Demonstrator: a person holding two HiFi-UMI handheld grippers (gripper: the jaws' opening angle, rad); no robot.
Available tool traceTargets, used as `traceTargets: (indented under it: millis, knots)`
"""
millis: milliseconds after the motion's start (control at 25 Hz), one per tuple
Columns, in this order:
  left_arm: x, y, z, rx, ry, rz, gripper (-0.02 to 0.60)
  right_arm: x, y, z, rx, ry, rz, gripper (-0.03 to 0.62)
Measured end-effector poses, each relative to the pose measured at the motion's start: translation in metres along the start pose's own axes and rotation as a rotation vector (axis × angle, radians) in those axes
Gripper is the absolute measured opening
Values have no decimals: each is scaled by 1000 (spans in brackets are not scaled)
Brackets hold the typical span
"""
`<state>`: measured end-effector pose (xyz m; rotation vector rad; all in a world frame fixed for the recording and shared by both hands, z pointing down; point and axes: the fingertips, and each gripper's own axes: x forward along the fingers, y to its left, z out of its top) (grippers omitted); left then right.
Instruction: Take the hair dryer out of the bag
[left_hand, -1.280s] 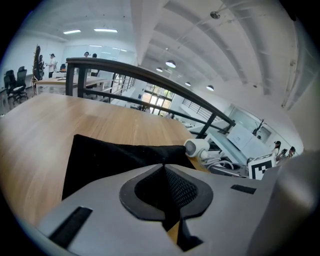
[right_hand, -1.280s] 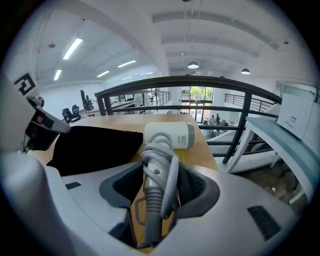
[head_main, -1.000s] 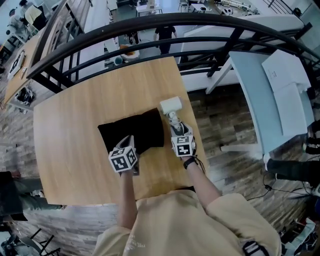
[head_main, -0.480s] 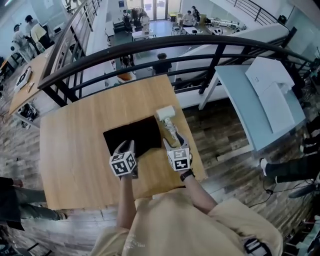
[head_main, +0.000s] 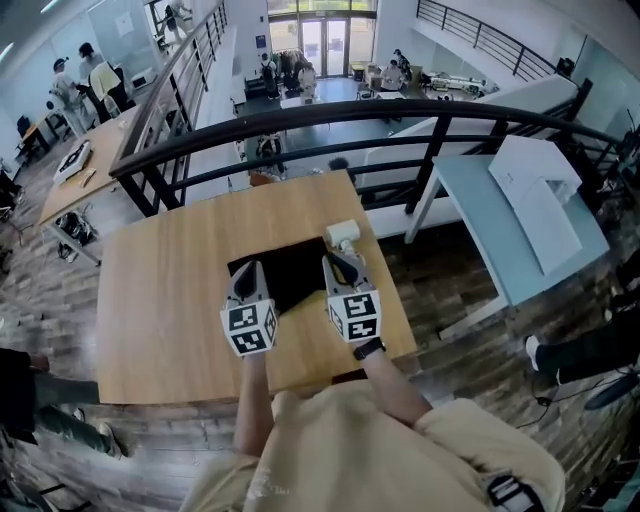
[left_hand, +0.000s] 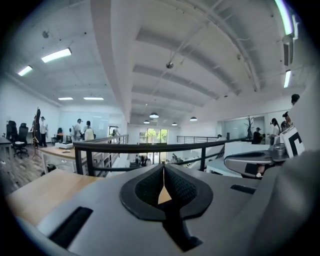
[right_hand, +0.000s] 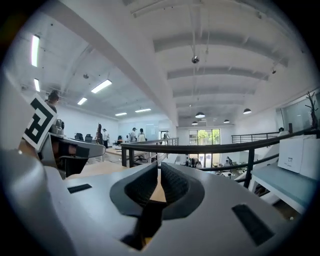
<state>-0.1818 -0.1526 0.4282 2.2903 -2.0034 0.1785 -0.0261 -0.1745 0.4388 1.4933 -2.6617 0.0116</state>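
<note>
Finds the white hair dryer (head_main: 342, 235) out on the tabletop (head_main: 170, 300), beside the right edge of the black bag (head_main: 285, 278), just past the tip of the right gripper (head_main: 334, 260) and right of the left gripper (head_main: 252, 268). Shows both clenched on nothing, jaws just closed. Against a second ago, has both lifted off the bag and levelled, hair dryer unmoved

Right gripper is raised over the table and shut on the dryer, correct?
Not quite. The right gripper is raised over the table, but it is shut on nothing. Its jaws have just closed, and the right gripper view shows them together with nothing between. The dryer lies on the table beside the bag.
</note>
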Motion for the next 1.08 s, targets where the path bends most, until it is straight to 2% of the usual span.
traceTargets:
  millis: [200, 360, 520, 840, 1080]
  knots:
    - [-42, -8, 43, 3, -141, -41, 12, -24, 28, 40, -41, -68, 27, 14]
    - [-62, -15, 56, 35, -188, -55, 12, -39, 39, 51, -58, -92, 24, 14]
    - [-71, -19, 53, 28, -204, -61, 12, -49, 43, 49, -49, -87, 16, 14]
    - [-79, -27, 38, 10, -183, -76, 12, -66, 49, 34, -39, -48, 8, 14]
    - [-87, -26, 44, 5, -213, -52, 12, -69, 49, 40, -65, -56, 14, 14]
